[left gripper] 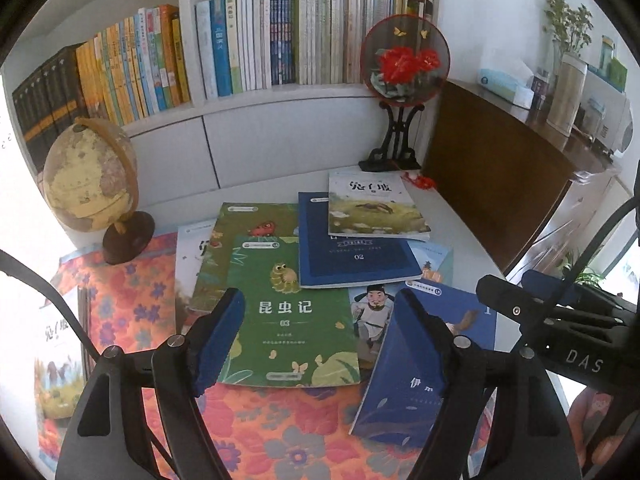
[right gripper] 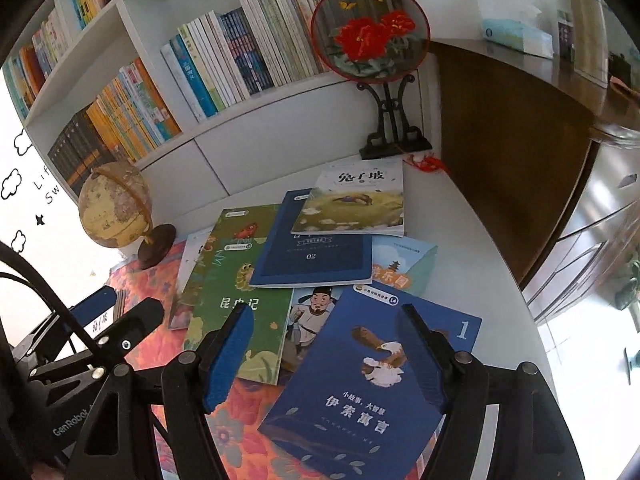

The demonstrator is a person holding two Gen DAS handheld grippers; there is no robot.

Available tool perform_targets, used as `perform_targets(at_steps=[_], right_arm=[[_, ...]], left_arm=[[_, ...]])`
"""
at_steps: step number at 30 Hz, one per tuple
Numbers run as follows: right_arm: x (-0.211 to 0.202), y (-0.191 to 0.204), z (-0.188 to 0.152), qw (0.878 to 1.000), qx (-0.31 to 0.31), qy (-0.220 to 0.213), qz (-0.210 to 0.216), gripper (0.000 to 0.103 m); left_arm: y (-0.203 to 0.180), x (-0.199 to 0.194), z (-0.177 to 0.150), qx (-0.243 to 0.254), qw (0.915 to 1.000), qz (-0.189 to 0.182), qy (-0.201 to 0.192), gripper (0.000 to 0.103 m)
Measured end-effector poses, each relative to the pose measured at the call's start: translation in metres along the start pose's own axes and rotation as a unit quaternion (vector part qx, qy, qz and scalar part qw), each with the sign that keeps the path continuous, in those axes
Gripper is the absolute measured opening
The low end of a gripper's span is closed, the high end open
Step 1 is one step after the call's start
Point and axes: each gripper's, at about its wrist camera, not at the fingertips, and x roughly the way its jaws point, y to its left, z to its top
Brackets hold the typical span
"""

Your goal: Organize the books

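Barely begun by the look of it: both the left tool (left gripper: 316, 344) and right tool (right gripper: 326, 354) hover spread and empty, loose books (left gripper: 358, 254) lie scattered across the surface (left gripper: 460, 216).

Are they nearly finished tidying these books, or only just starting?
Barely started, it seems. Done: nothing obvious; the loose books lie overlapping, like the green insect book, the dark blue book marked 02 and the eagle-cover book. In hand: nothing; the left gripper and right gripper hover open above the pile. Left: gathering every loose book, perhaps onto the full bookshelf.
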Motion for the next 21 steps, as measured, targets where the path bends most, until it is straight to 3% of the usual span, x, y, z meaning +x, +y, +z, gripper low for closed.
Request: perform_targets(at_steps=[5, 13, 21], right_arm=[[0.008, -0.007, 0.006, 0.999, 0.012, 0.000, 0.038, 0.072], [0.039, -0.014, 0.018, 0.999, 0.013, 0.013, 0.026, 0.076], [0.084, -0.027, 0.026, 0.999, 0.031, 0.012, 0.010, 0.076]], left_arm=[[-0.003, 0.010, 0.002, 0.001, 1.0000, 0.005, 0.000, 0.076], [0.002, 0.042, 0.010, -0.005, 0.9998, -0.005, 0.020, 0.076], [0.009, 0.101, 0.021, -0.004, 0.9985, -0.017, 0.052, 0.076]])
